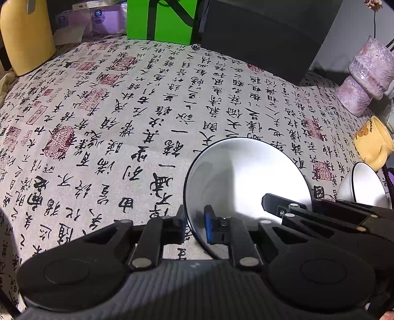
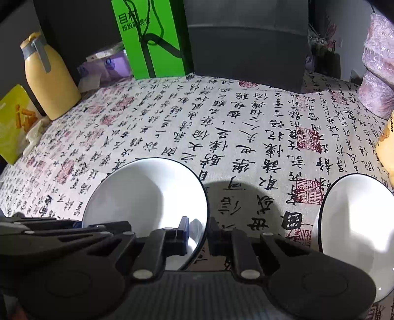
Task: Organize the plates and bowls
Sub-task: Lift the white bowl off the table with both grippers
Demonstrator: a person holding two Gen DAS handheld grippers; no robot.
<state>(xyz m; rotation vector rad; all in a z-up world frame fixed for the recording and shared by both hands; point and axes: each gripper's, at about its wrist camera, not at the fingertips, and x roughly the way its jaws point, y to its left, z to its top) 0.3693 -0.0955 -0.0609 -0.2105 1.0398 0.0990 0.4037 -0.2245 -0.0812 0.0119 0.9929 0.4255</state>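
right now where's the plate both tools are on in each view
Left wrist view: the plate sits lower centre-right, its left rim between the left tool's fingers, the right tool's tip reaching in from the right.
Right wrist view: the same plate sits lower centre-left, its right rim between the right tool's fingers.
Shared landmark: the green box at the table's far edge.

Second bowl (image 2: 357, 229) cut by right edge; yellow mug (image 2: 386, 150) mostly cropped, probably.
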